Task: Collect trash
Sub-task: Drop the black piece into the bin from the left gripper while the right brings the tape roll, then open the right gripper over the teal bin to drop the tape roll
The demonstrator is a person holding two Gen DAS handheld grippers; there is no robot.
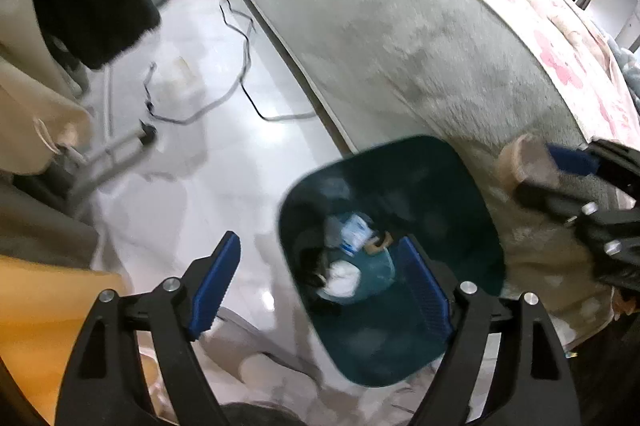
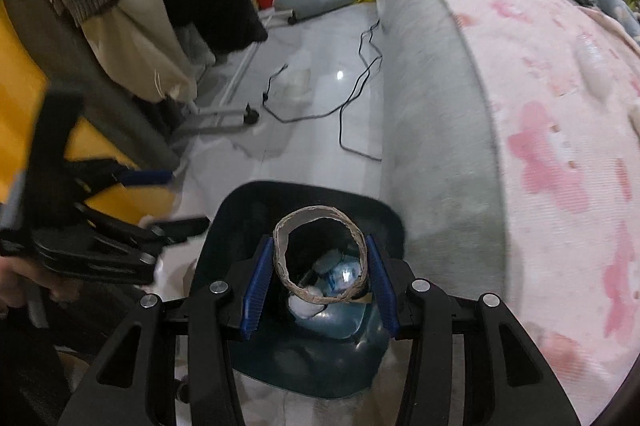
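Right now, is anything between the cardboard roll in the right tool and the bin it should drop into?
Nothing visible. The right tool grips the cardboard roll above the open, lidless bin, with earlier trash showing straight through the roll. The left tool is open and empty and sits to the side of the roll.

The left gripper (image 1: 320, 286) is seen at the bottom of the left wrist view, pointed steeply downward, its jaws spread wide with nothing between the blue pads (image 1: 216, 286). In the right wrist view it is found blurred at the left edge, and part of a hand (image 2: 24, 282) is glimpsed behind it at the lower left.

The right gripper (image 2: 320, 286) is held at the bottom centre of its own view, also angled down, its pads (image 2: 258, 290) pressed against both sides of a cardboard tube (image 2: 320, 254). It appears at the right edge of the left wrist view.
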